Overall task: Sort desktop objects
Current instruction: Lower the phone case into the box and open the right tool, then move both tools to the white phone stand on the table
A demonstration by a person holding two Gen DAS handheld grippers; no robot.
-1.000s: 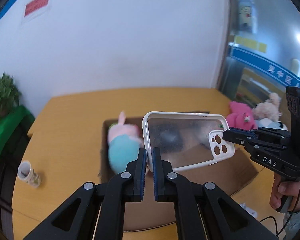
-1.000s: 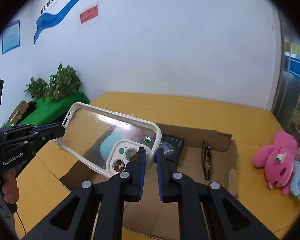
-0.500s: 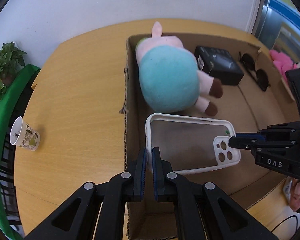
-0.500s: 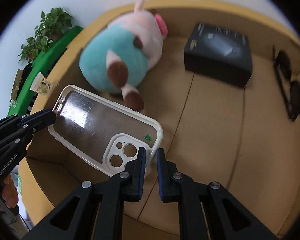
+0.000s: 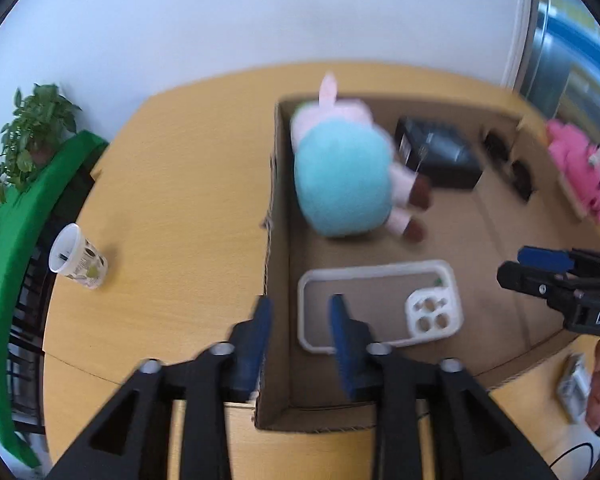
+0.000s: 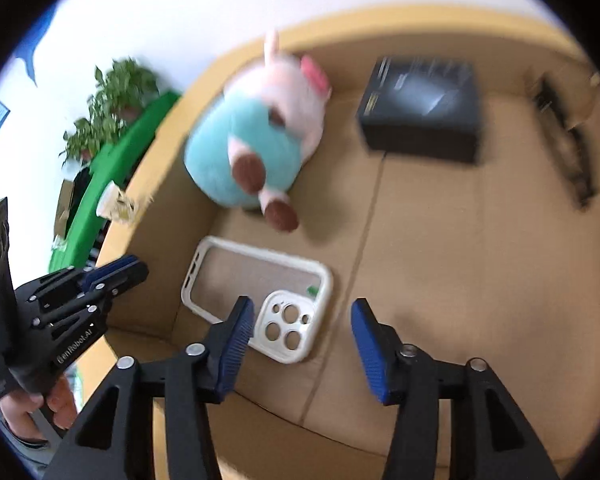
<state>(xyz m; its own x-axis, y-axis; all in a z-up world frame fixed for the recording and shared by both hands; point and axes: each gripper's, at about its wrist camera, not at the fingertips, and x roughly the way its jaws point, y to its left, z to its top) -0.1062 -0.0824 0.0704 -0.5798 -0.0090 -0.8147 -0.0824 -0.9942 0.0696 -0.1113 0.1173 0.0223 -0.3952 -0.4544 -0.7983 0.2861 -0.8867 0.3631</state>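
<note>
Phone case (image 5: 380,304) is released onto the box (image 5: 500,344) floor; both hand-held grippers, left (image 5: 300,316) and right (image 6: 302,320), are opening, nothing held. Withdrawal is judged next.

both black two-finger grippers with blue pads, left (image 5: 300,312) and right (image 6: 302,318), point steeply downward, jaws opening, nothing gripped.

Phone case (image 5: 380,304) released onto box floor (image 5: 480,320), both tongs opening
</note>
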